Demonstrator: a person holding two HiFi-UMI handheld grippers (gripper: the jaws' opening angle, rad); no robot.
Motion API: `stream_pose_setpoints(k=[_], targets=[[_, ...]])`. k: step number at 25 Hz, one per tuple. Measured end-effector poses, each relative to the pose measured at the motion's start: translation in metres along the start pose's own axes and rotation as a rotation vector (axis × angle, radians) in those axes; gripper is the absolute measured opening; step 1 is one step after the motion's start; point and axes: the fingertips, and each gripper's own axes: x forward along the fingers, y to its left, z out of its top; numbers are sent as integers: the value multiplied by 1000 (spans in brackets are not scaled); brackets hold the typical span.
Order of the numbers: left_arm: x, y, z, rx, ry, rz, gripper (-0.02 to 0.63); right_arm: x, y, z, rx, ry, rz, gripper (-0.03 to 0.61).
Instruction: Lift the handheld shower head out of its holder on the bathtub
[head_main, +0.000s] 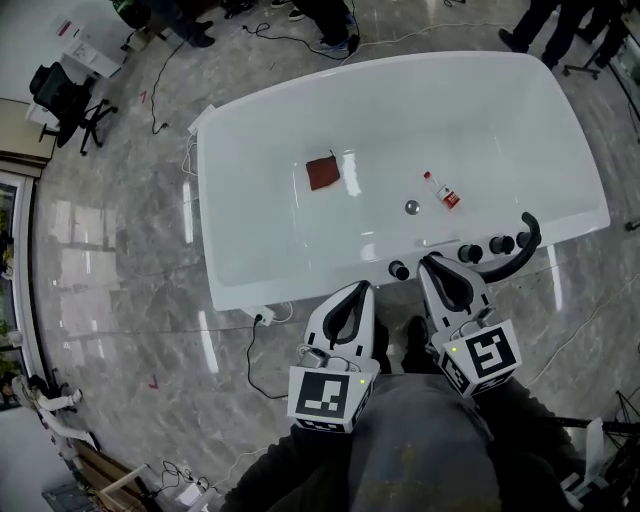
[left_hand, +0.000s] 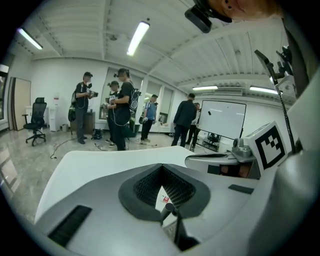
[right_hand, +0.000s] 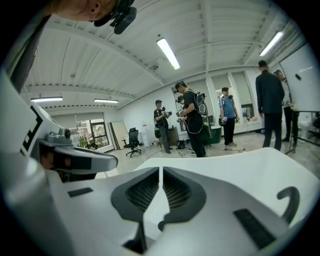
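Observation:
The black handheld shower head (head_main: 526, 238) curves up from its holder on the near right rim of the white bathtub (head_main: 300, 285); in the right gripper view the shower head (right_hand: 290, 200) shows at the lower right. My right gripper (head_main: 432, 262) hovers over the near rim just left of it, jaws shut and empty. My left gripper (head_main: 362, 287) hangs at the rim's outer edge, jaws shut with nothing in them. In the left gripper view my left gripper (left_hand: 161, 167) points across the tub. My right gripper (right_hand: 160, 170) shows tips closed on nothing.
Three black knobs (head_main: 470, 253) sit on the rim between the grippers and the shower head. A red cloth (head_main: 323, 172), a small bottle (head_main: 442, 190) and the drain (head_main: 411, 207) lie in the tub. Cables (head_main: 250, 350) cross the marble floor. Several people (left_hand: 120, 107) stand beyond.

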Motion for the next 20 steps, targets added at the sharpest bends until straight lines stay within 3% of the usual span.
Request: stream_pose_setpoints(k=[13,20], targets=[[-4,66,5,-41,-32,13,3,50,32,9,-56,20,2,8],[-2,75,-7,-56,-13,1,3,56,39,-2,-69,37,8,18]])
